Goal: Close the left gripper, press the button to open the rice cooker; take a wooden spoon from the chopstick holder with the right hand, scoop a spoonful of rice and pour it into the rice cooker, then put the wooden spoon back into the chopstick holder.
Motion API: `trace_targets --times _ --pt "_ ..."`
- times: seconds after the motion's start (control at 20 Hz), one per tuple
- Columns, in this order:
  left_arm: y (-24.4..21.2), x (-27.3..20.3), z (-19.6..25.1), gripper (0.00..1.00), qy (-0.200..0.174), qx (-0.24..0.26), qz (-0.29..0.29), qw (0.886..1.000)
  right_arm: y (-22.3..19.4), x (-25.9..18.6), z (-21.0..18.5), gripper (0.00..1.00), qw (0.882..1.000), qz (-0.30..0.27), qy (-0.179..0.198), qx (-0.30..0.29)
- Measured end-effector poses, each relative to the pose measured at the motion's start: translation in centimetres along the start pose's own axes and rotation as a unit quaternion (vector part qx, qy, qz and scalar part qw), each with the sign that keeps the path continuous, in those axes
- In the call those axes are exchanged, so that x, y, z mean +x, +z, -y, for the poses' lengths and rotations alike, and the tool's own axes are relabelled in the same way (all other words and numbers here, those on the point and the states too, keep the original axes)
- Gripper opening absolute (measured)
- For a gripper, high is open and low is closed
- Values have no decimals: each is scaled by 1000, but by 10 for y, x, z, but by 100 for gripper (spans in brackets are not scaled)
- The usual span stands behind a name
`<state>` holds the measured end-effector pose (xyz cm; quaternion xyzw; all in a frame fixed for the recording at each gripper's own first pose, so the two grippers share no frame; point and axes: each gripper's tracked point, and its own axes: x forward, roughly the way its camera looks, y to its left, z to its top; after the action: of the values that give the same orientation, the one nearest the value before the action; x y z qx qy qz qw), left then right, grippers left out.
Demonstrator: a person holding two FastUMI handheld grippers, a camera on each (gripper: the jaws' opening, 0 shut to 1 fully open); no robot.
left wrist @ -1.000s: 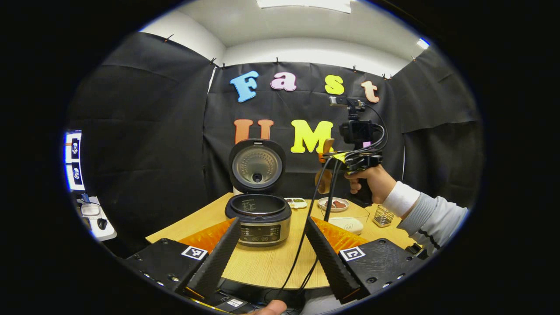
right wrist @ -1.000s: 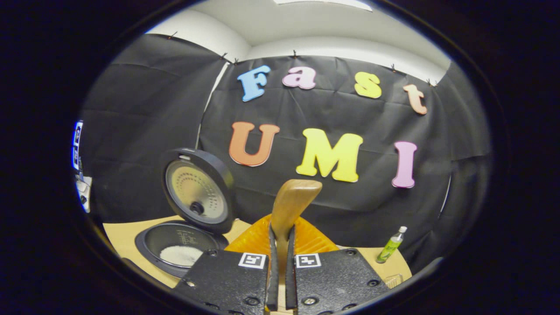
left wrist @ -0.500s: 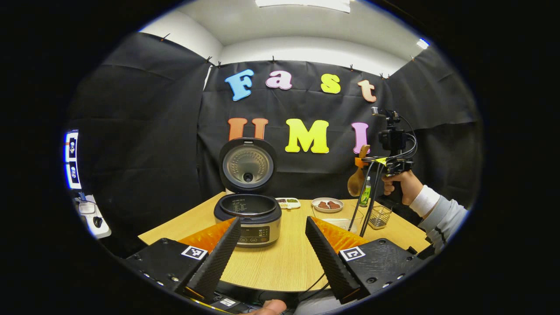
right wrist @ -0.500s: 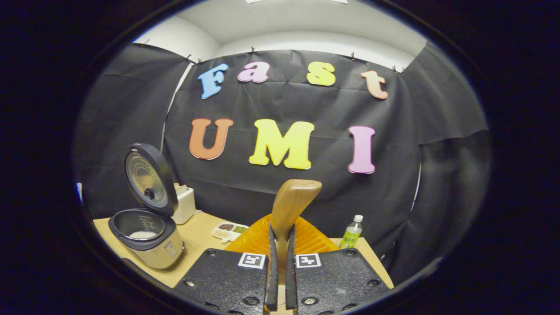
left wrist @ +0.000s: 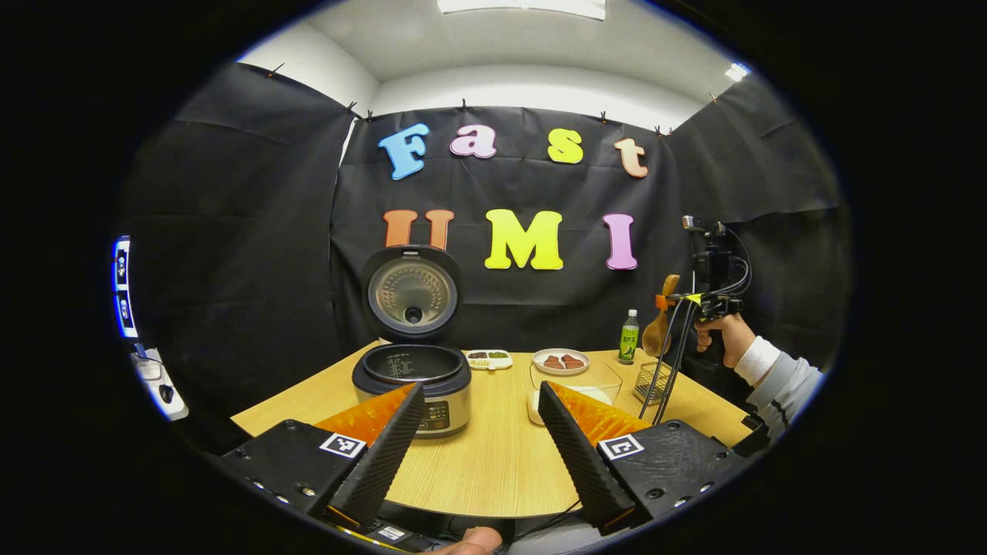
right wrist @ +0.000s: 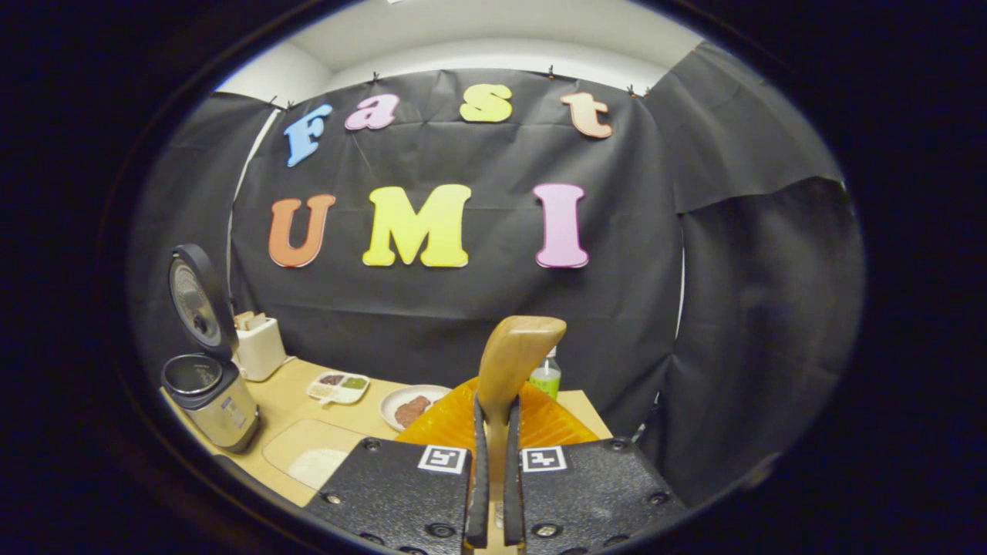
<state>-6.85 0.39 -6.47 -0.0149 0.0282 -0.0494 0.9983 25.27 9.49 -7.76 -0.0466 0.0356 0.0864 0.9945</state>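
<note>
The rice cooker [left wrist: 412, 378] stands on the wooden table [left wrist: 493, 462] with its lid [left wrist: 411, 291] swung up; in the right gripper view the cooker [right wrist: 210, 395] sits at the far left. My left gripper [left wrist: 472, 455] hangs open over the table's near edge, nothing between its fingers. My right gripper [right wrist: 493, 493] is shut on the wooden spoon [right wrist: 512, 362], whose handle end sticks up. In the left gripper view the right gripper [left wrist: 698, 297] is held by a hand above the wire chopstick holder [left wrist: 651, 383], with the spoon [left wrist: 659, 327] hanging bowl-down. A clear rice container [left wrist: 574, 385] sits mid-table.
A green bottle [left wrist: 629, 338], a plate of brown food [left wrist: 563, 361] and a small divided tray [left wrist: 487, 357] stand at the table's back. A white toaster-like box [right wrist: 258, 345] stands behind the cooker. Cables [left wrist: 671, 362] hang from the right gripper. Black cloth walls close in the booth.
My right gripper has carried the spoon rightward, away from the cooker, to above the chopstick holder. The left gripper has drawn back slightly and stays open.
</note>
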Motion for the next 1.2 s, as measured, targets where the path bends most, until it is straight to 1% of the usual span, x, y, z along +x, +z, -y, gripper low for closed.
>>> trace_targets --times 0.3,0.45,0.55,0.6,0.65,0.7,0.75,0.8,0.95,1.0,1.1,1.15,1.2 --pt "-1 3 6 95 1 7 -4 1000 -41 16 25 14 998 -39 -12 40" --pt "-2 3 6 95 2 8 -8 1000 -50 19 25 15 997 -48 -6 58" --pt "-1 5 7 95 2 11 -9 1000 -54 20 28 16 997 -53 -12 60" --pt "-1 5 7 95 3 12 -9 1000 -52 19 28 20 997 -51 -12 62" --pt "-1 6 7 95 2 14 -9 1000 -53 20 26 22 996 -53 -7 66" --pt "0 6 9 95 2 16 -8 1000 -54 20 28 39 996 -51 -9 67" --pt "0 6 9 95 2 16 -9 1000 -49 20 33 36 997 -44 -18 62" --pt "0 7 9 95 1 17 -9 1000 -43 18 38 44 997 -35 -27 57" --pt "5 14 11 94 -1 18 -5 1000 -34 8 40 54 998 -19 -29 60" --pt "7 19 11 94 -3 18 -5 1000 -32 5 42 67 998 -16 -28 60" --pt "11 31 8 94 -3 15 -7 1000 -29 -2 45 86 997 -10 -29 64" --pt "14 39 5 94 -3 15 -7 1000 -27 -6 47 86 997 -5 -32 67" --pt "18 47 0 94 0 16 -6 1000 -24 -10 48 89 997 -1 -32 68"
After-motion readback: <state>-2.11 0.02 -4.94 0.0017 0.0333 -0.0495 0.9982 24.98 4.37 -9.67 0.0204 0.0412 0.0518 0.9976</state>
